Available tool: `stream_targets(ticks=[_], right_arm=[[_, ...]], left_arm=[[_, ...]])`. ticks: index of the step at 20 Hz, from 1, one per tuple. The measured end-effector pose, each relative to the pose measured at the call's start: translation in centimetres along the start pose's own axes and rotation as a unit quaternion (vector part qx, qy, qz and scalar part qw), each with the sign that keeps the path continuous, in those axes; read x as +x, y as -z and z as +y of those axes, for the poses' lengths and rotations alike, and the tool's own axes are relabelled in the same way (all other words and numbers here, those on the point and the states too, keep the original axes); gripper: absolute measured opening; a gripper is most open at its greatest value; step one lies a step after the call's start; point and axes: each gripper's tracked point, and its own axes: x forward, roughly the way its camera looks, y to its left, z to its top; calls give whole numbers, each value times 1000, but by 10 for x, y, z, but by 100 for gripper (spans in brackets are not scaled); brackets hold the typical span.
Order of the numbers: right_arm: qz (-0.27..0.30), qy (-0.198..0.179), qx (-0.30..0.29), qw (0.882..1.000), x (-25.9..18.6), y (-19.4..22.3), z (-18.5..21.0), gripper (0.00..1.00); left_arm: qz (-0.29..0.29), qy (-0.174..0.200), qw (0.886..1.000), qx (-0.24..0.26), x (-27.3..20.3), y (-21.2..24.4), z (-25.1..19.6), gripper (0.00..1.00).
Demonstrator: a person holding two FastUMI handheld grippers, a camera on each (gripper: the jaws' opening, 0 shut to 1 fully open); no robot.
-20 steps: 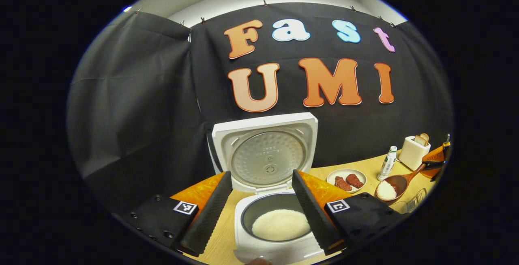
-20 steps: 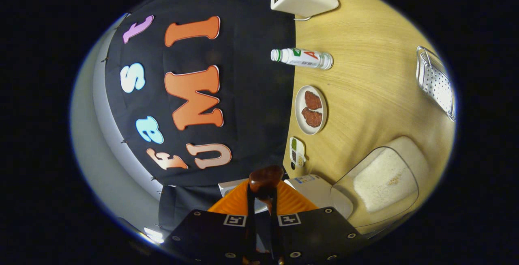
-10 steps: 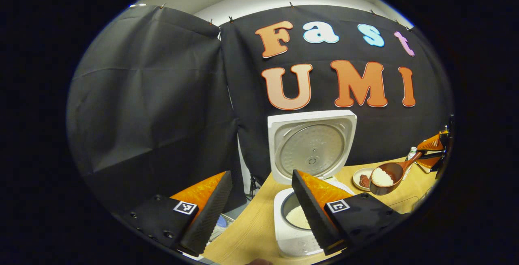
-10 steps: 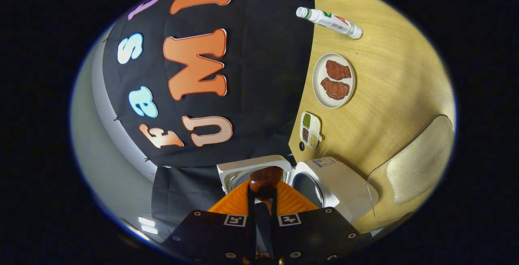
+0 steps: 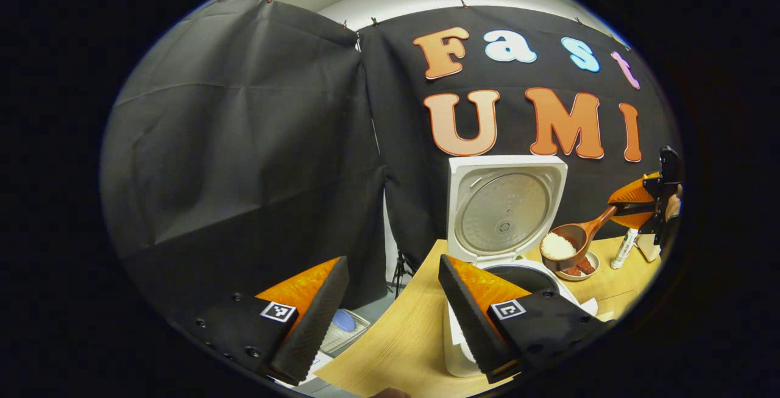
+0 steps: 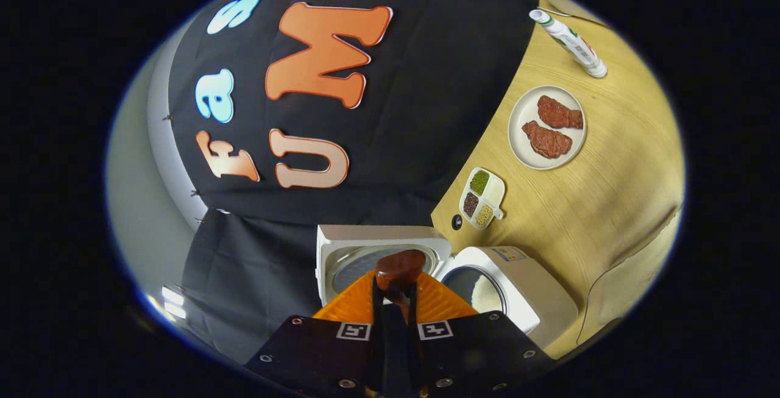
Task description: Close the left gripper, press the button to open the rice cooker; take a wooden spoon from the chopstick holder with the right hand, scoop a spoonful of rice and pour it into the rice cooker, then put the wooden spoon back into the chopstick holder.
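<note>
The wooden spoon has neared the rice cooker, bowl down-left, clamped by the right hand-held gripper.

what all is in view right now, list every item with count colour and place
white rice cooker: 1, white, on the table, lid up
wooden spoon: 1, brown, heaped with white rice, held in the air beside the open lid
round plate with two meat pieces: 1, pale plate, reddish-brown meat, on the table
small three-part dish: 1, white, green, dark and tan fillings, near the cooker
bottle: 1, white, green cap, standing on the table
wooden table: 1, light wood
left gripper: 1, orange and black, open
right gripper: 1, orange and black, shut on the spoon handle
</note>
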Motion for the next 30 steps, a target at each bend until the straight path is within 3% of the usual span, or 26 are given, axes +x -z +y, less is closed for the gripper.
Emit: stream_targets(ticks=[1, 7, 11, 12, 14, 16, 30], right_arm=[[-3, 9, -22, 1000, 5, 2, 1, 14], [-6, 47, -157, 987, 25, 17, 12, 14], [-14, 55, -229, 972, 30, 23, 21, 14], [-17, 56, -248, 967, 32, 25, 24, 9], [-24, 58, -282, 957, 34, 26, 29, 14], [-28, 57, -307, 950, 35, 28, 36, 14], [-47, 19, -422, 905, 39, 44, 72, 14]], left_arm=[[3, -3, 1000, -2, -1, 3, 3, 96], [7, -11, 1000, -3, 1, 8, 4, 97], [10, -11, 1000, -3, 4, 11, 1, 96], [11, -10, 1000, -2, 4, 10, 0, 97], [12, -11, 1000, -4, 5, 11, -1, 96], [13, -12, 1000, -4, 6, 11, -3, 100], [19, -20, 1000, -5, 10, 14, -7, 100]])
